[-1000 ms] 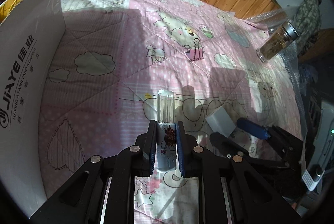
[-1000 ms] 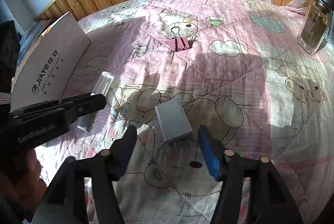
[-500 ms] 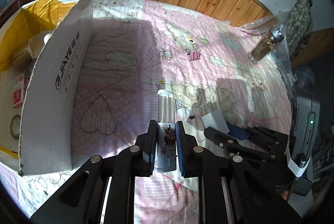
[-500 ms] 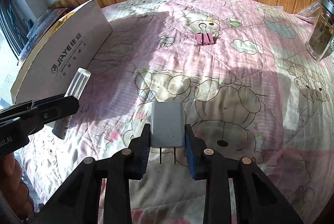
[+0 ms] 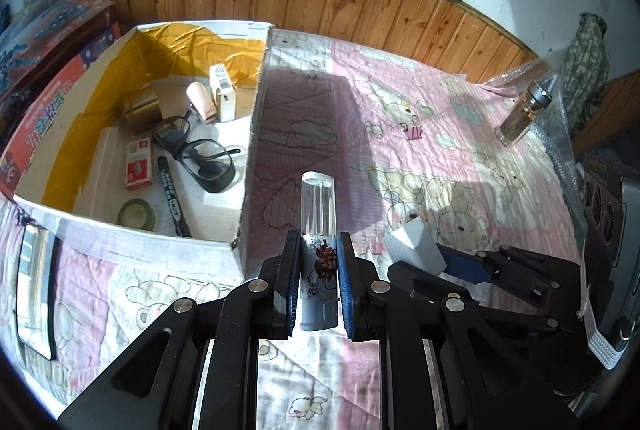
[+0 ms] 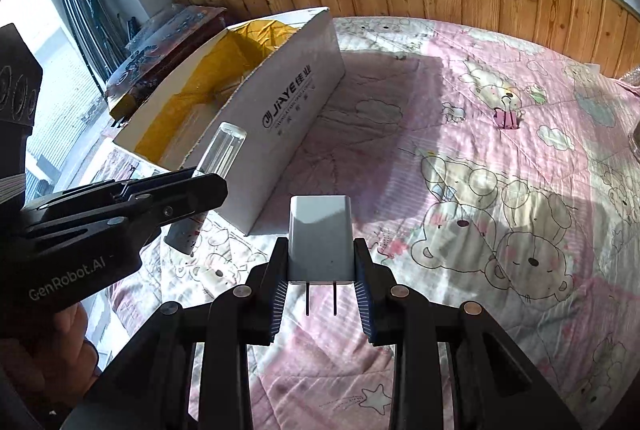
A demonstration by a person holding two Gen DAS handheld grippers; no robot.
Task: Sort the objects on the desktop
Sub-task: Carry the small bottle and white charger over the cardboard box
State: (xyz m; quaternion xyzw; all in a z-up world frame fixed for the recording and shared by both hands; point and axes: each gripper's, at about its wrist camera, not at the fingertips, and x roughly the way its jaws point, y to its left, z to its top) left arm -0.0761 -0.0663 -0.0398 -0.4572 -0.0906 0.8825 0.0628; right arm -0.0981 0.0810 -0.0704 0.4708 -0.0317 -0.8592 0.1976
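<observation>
My left gripper (image 5: 319,244) is shut on a slim tube (image 5: 318,205) with a clear cap and a printed label, held in the air by the near corner of the white cardboard box (image 5: 250,165). My right gripper (image 6: 321,244) is shut on a white plug-in charger (image 6: 320,230), prongs pointing back at the camera, above the pink quilt (image 6: 460,169). In the left wrist view the charger (image 5: 414,244) hangs just right of the tube. From the right wrist view the tube (image 6: 222,149) and left gripper (image 6: 200,189) are at the left, in front of the box (image 6: 288,109).
The yellow-lined box holds glasses (image 5: 196,153), a marker (image 5: 172,195), a tape roll (image 5: 138,216) and small cartons. A pink binder clip (image 5: 414,131) lies on the quilt, and a glass bottle (image 5: 524,113) stands far right. A mirror-like slab (image 5: 36,286) lies near left.
The right gripper closed on the charger and lifted it off the quilt. Both grippers rose and moved left toward the box, whose inside has come into the left wrist view.
</observation>
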